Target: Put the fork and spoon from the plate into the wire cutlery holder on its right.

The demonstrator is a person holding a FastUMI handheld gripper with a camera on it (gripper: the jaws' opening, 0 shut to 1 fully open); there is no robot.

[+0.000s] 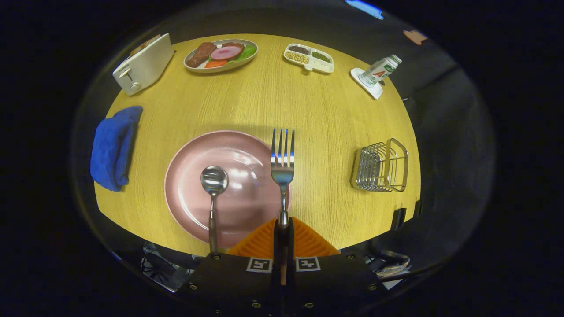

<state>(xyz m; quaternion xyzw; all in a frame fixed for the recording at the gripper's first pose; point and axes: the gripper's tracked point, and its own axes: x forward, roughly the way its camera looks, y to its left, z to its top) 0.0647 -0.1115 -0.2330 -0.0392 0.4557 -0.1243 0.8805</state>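
hand-held gripper [282, 233] pinching fork [282, 165] by its handle, tines pointing ahead over pink plate [194, 185] right rim. spoon [213, 189] lying on plate. wire cutlery holder [381, 167] right of plate on desk [308, 114].

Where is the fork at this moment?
The fork is clamped by its handle between the fingers, tines pointing ahead over the right rim of the pink plate, with the spoon to its left.
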